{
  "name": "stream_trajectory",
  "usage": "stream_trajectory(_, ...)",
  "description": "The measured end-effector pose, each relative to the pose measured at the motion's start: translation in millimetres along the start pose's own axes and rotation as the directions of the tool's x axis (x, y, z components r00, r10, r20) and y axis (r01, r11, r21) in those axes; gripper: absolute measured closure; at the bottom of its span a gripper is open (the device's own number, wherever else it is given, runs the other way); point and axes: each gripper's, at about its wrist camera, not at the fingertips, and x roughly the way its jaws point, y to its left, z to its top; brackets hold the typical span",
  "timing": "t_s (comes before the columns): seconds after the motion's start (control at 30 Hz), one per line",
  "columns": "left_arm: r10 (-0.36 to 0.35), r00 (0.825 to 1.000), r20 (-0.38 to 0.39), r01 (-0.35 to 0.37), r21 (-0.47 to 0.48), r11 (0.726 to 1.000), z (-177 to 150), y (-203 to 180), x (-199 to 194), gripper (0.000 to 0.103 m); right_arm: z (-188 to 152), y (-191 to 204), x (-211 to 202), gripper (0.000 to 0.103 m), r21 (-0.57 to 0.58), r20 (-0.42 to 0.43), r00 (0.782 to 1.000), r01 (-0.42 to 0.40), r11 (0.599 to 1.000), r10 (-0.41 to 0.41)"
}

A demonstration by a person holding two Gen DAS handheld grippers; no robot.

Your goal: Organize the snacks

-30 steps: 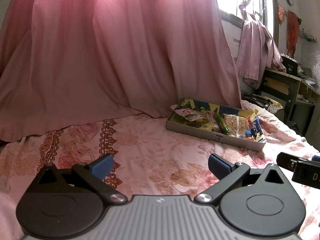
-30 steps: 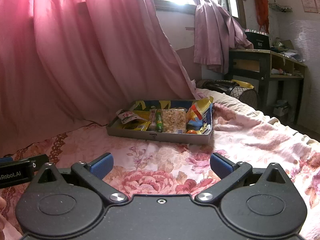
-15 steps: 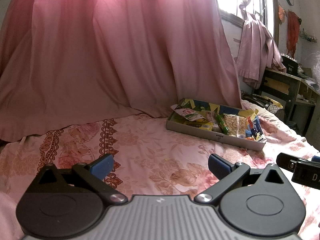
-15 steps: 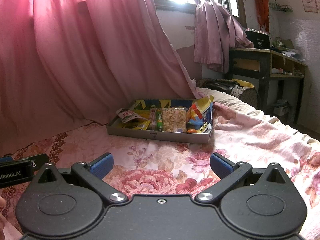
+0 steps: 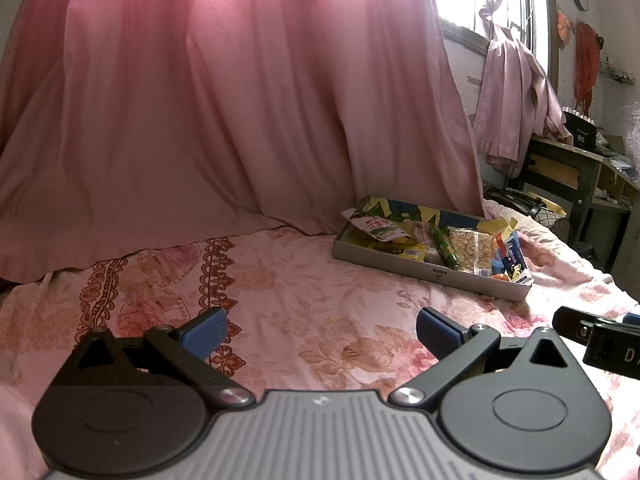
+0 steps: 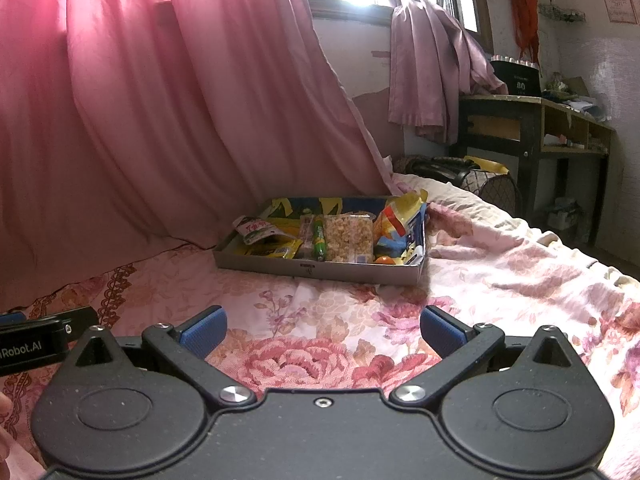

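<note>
The shallow grey cardboard tray [image 6: 320, 270] of crinkly foil snack packets [image 6: 348, 236] lies mid-frame on the soft floral bedspread [image 6: 500, 264], long axis left-right, ahead of both. Right gripper [image 6: 322, 328] looks nearer; left gripper [image 5: 320, 330] sees it upper right. Both fingers released, empty.

Snack packets' [image 6: 346, 238] print too small

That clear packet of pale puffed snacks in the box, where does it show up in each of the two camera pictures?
Left wrist view: the clear packet of puffed snacks lies right of centre, in the right half of the snack box, beside the green stick packet.
Right wrist view: the packet sits near the middle, slightly above centre, right of the green stick packet.
Shared landmark: the pink curtain behind the box.
</note>
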Motion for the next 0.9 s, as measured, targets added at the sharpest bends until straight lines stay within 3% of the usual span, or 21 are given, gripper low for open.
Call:
stream_trajectory(0.63,0.0,1.0,-0.011,0.0,0.0,1.0,0.0,-0.2,1.2,0.0,1.1,0.1,-0.3,0.001,-0.001,-0.001,1.0,0.001,1.0,-0.001)
stream_trajectory(0.77,0.049,0.998,-0.051,-0.047,0.039,0.998,-0.7,-4.6,4.9,0.0,1.5,0.5,-0.2,0.001,-0.001,-0.001,1.0,0.001,1.0,-0.001)
stream_trajectory(0.9,0.039,0.998,-0.046,-0.037,0.051,0.998,-2.3,-5.7,2.3,0.0,1.6,0.5,-0.2,0.001,-0.001,-0.002,1.0,0.001,1.0,-0.001)
